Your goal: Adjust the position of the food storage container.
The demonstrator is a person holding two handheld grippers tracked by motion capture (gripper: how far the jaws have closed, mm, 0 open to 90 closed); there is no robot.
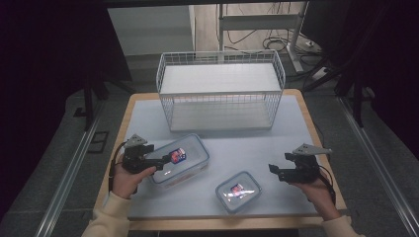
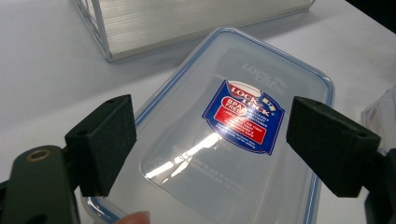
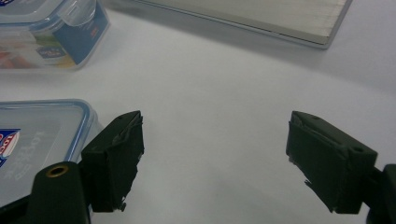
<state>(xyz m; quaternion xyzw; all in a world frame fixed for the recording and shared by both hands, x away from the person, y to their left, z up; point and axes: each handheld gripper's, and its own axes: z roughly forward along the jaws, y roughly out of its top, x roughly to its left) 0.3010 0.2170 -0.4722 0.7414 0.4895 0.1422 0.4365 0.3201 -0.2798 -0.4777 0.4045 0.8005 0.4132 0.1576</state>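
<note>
A large clear container (image 1: pixel 184 159) with a blue-rimmed lid and a red and blue label lies on the table left of centre. My left gripper (image 1: pixel 159 165) stands open over its left end. In the left gripper view the wide-apart jaws frame the lid (image 2: pixel 233 140) of the large container, and the pads press on nothing. A small clear container (image 1: pixel 238 191) of the same kind sits near the front edge. My right gripper (image 1: pixel 273 171) is open just right of it, above bare table. In the right gripper view the small container (image 3: pixel 32 140) lies beside the left jaw.
A white wire basket (image 1: pixel 220 92) with two levels stands at the back of the table (image 1: pixel 291 143). Its base edge runs along the top of the left gripper view (image 2: pixel 187 23) and the right gripper view (image 3: pixel 261 18). Bare tabletop stretches between basket and containers.
</note>
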